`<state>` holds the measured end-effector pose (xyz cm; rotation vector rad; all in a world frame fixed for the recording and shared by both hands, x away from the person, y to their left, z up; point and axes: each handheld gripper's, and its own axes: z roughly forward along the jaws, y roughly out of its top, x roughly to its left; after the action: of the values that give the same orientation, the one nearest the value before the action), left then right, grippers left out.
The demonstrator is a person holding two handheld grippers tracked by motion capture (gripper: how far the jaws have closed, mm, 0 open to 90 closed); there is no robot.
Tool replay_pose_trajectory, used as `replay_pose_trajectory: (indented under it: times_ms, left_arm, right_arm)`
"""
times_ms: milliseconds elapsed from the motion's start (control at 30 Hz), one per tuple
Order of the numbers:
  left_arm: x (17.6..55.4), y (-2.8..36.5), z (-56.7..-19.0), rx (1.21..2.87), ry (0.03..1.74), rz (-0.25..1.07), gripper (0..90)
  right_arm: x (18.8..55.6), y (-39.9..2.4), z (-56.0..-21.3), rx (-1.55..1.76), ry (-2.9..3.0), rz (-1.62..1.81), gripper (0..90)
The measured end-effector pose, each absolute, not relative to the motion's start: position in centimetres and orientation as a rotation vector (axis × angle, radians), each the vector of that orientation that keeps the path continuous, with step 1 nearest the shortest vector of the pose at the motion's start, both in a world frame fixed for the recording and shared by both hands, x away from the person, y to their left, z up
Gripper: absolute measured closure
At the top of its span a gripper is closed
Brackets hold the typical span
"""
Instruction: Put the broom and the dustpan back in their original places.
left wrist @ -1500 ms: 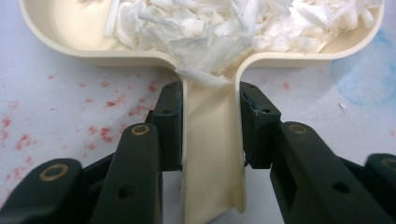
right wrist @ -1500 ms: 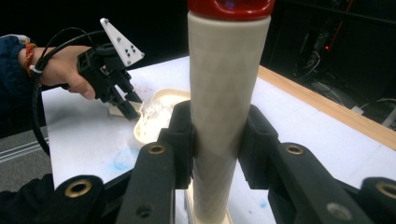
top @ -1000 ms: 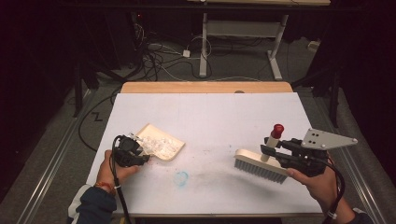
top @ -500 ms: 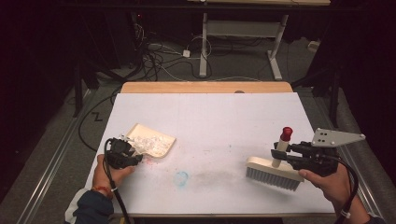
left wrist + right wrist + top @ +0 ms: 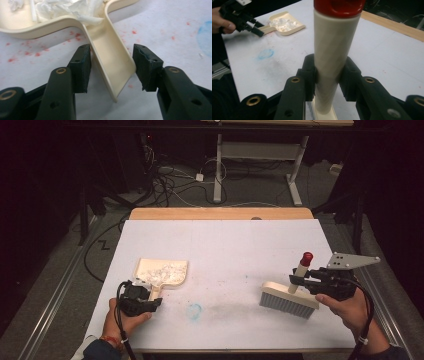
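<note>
The cream plastic dustpan (image 5: 162, 271) is seen at the left of the high view, flat on the white table (image 5: 225, 245), with crumpled white paper scraps (image 5: 165, 269) heaped in its tray. Its short channel-shaped handle (image 5: 111, 60) lies between the jaws of the left gripper (image 5: 111, 65), which have just been opening; the pads stand spread on either side of it, one still close against an edge, and no squeeze is judged to remain.

At the lower right of the high view the hand brush (image 5: 289, 300) rests bristles-down on the table. Its upright cream handle, capped in red (image 5: 339, 5), is pinched firmly by the right gripper (image 5: 327, 75).

Both tools are judged light, stiff and smooth, so some slipping under the pads is possible. The dustpan is best taken by its handle and kept level, since the loose scraps would spill easily. The brush is best gripped low on its shaft.

No brand, label or writing can be read anywhere.
</note>
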<state>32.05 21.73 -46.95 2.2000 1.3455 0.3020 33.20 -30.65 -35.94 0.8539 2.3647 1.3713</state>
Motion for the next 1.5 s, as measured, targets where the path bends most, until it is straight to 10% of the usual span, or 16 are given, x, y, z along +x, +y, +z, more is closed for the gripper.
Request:
replay_pose_trajectory:
  times_ms: [967,1500]
  left_arm:
    - [31.1,20.4,-46.0,2.187,1.134,0.428,45.7]
    - [28.3,19.5,-45.9,2.139,0.898,0.691,25.9]
  right_arm:
    - [42.7,-28.8,-39.0,1.122,2.243,1.196,61.4]
    - [45.9,-27.0,-41.2,1.2,2.207,1.08,60.2]
